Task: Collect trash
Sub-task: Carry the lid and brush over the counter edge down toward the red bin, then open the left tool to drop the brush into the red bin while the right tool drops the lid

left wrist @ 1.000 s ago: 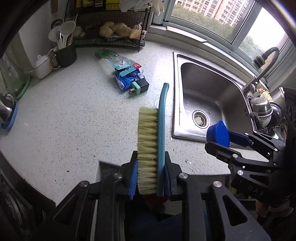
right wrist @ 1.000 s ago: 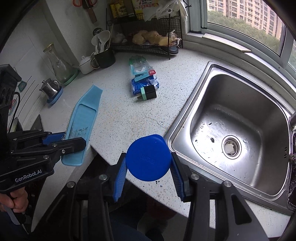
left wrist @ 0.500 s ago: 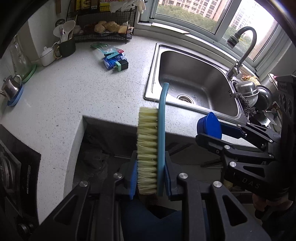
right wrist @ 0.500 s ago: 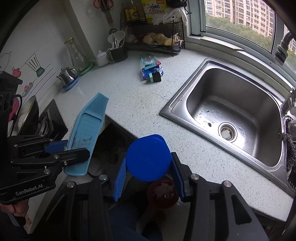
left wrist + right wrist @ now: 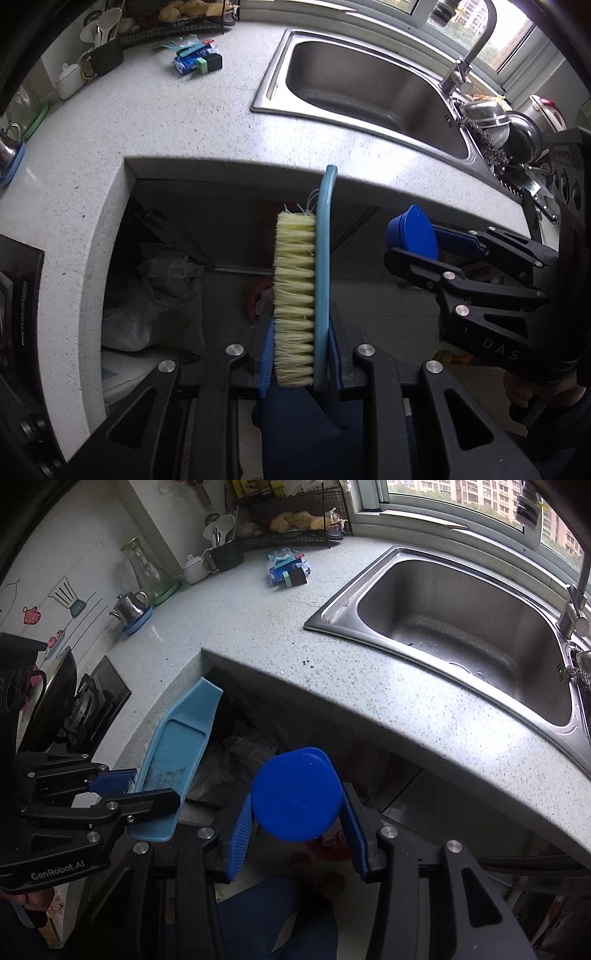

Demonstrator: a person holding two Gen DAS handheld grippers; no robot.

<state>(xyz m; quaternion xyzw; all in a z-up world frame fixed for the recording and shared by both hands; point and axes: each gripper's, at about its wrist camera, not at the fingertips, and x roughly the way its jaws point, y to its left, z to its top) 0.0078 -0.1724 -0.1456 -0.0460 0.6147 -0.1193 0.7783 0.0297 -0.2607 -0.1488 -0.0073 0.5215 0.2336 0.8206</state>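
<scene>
left gripper (image 5: 301, 354): jaws clamped on the brush (image 5: 303, 295), one on the bristles, one on the teal back, so the brush stands on edge with bristles to the left.
brush back: seen from the right wrist, the flat teal back (image 5: 173, 760) faces that camera, with dark specks lying on it.
right gripper (image 5: 297, 830): jaws clamped on either side of a blue lid (image 5: 295, 794), its round face turned up toward the camera; what the lid belongs to I cannot tell.
why both are held low: both sets of jaws hang past the worktop (image 5: 221, 122) edge over the open space under it; my guess is the trash goes there.
below the jaws: the person's blue trouser leg (image 5: 273, 923) and floor; a red thing (image 5: 260, 299) shows just behind the brush, too hidden to name.
left of the left jaws: a grey plastic bag (image 5: 162, 295) slumped under the worktop, likely the trash store.
beyond the jaws: dark crumbs (image 5: 306, 663) remain on the worktop near its edge, in front of the sink (image 5: 461, 609).
far: blue packets (image 5: 288, 572) lie well beyond, apart from the sink.
</scene>
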